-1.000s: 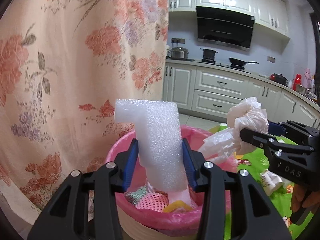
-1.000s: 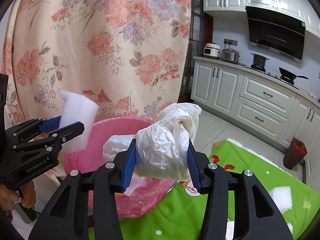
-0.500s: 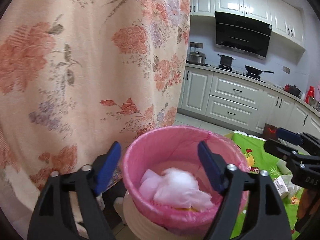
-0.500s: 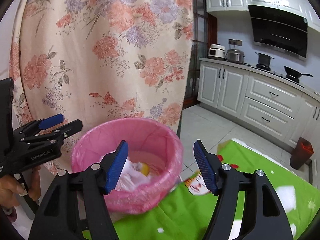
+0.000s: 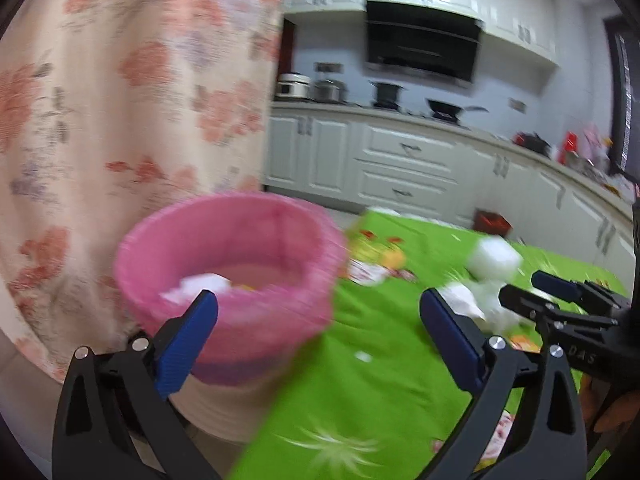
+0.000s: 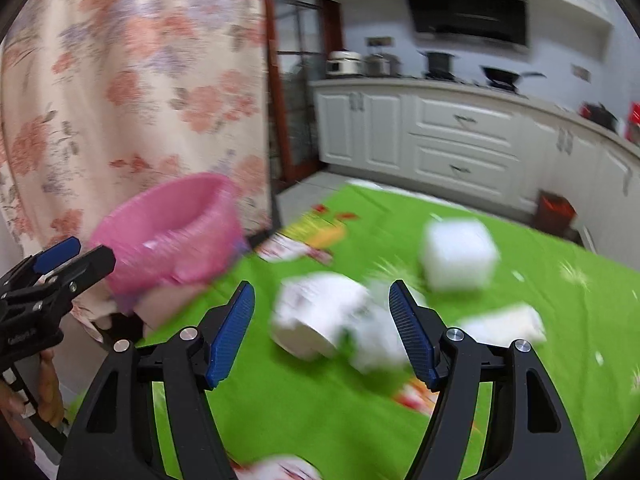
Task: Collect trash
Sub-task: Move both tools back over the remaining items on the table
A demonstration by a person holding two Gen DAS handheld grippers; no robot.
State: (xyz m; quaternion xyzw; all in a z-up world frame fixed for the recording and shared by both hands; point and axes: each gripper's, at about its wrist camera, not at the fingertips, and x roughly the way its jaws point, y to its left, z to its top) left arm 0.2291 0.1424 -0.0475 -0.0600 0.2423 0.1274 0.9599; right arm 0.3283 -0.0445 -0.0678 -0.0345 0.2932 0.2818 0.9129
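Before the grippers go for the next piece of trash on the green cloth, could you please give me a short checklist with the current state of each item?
1. Left gripper empty and open: ok, nothing between the blue pads.
2. Right gripper empty and open: ok.
3. Target ahead of the right gripper: ok, crumpled white trash lies on the green cloth in line with its fingers.
4. More trash left: ok, a white foam block and a flatter white piece remain.
5. Pink-lined bin upright and open-topped: ok, white scraps visible inside.
6. Exact edges of the target: cannot tell, the pictures are motion-blurred.
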